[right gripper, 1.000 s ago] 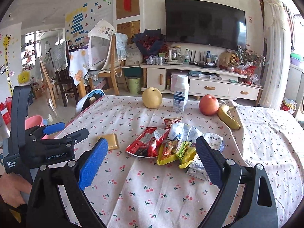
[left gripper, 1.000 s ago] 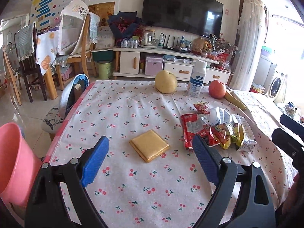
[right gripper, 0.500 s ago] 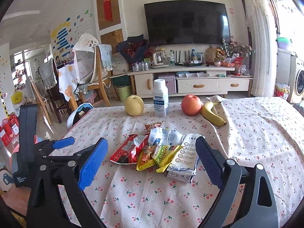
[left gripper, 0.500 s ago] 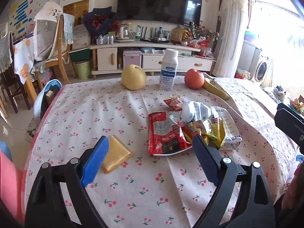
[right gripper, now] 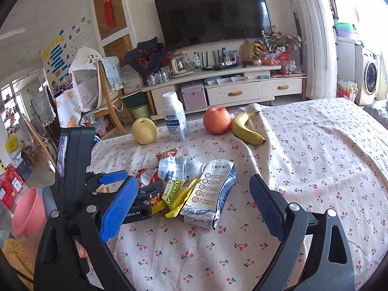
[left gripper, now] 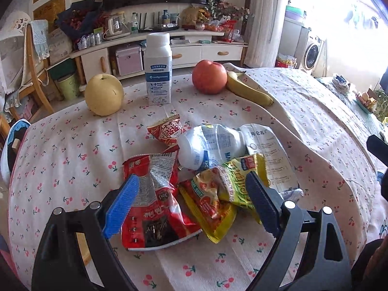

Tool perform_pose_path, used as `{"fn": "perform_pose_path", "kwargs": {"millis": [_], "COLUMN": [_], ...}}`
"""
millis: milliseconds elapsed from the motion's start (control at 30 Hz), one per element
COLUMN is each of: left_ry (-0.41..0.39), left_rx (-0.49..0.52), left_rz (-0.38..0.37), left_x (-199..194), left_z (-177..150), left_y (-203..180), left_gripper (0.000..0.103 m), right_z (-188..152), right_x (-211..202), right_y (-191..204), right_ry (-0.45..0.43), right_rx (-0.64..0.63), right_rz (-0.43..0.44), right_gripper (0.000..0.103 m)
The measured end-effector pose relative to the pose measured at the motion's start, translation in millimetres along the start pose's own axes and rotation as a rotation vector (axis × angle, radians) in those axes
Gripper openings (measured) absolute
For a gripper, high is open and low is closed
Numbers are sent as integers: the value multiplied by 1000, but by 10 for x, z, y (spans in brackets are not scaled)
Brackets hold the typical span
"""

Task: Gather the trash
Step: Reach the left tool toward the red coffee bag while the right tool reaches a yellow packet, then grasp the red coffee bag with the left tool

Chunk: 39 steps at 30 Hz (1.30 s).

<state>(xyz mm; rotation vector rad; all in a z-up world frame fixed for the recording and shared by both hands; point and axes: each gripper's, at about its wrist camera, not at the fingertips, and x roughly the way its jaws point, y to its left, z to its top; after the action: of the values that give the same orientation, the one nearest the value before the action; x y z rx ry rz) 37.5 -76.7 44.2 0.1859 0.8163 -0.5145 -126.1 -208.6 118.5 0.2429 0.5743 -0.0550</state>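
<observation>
Left gripper (left gripper: 191,203), jaws wide apart and holding nothing, straddles the red wrapper (left gripper: 155,208) and yellow wrapper (left gripper: 211,201) of the trash pile. Right gripper (right gripper: 194,208), equally spread and empty, faces the silver carton (right gripper: 211,191) at 12 o'clock. Beyond stand a pear (right gripper: 144,131), milk bottle (right gripper: 174,118), apple (right gripper: 216,120) and banana (right gripper: 247,131).

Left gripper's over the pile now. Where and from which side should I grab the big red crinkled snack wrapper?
Take the red crinkled snack wrapper at its raised, crumpled upper half, coming down from above on the near side. The open left gripper has one blue finger pad at the wrapper's left edge. The lower part lies flat on the cherry-print tablecloth, and the yellow-red sachet crowds its right edge.
</observation>
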Motion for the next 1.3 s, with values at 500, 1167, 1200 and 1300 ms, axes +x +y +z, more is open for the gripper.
{"fn": "perform_pose_path", "kwargs": {"millis": [500, 1167, 1200, 1300], "left_ry": [97, 60, 65, 79], "left_rx": [-215, -119, -105, -62], "left_rz": [18, 80, 73, 49], "left_x": [467, 251, 216, 122], "left_z": [-21, -259, -296, -390], "left_y": [527, 211, 164, 33], "left_gripper": [90, 54, 54, 54], "right_z": [3, -98, -102, -113], "right_x": [300, 626, 635, 651], "right_y": [-183, -36, -41, -51], "right_ry": [103, 229, 232, 240], "right_rx": [38, -6, -3, 3], "right_rz": [26, 56, 57, 60], "right_gripper": [92, 92, 92, 92]}}
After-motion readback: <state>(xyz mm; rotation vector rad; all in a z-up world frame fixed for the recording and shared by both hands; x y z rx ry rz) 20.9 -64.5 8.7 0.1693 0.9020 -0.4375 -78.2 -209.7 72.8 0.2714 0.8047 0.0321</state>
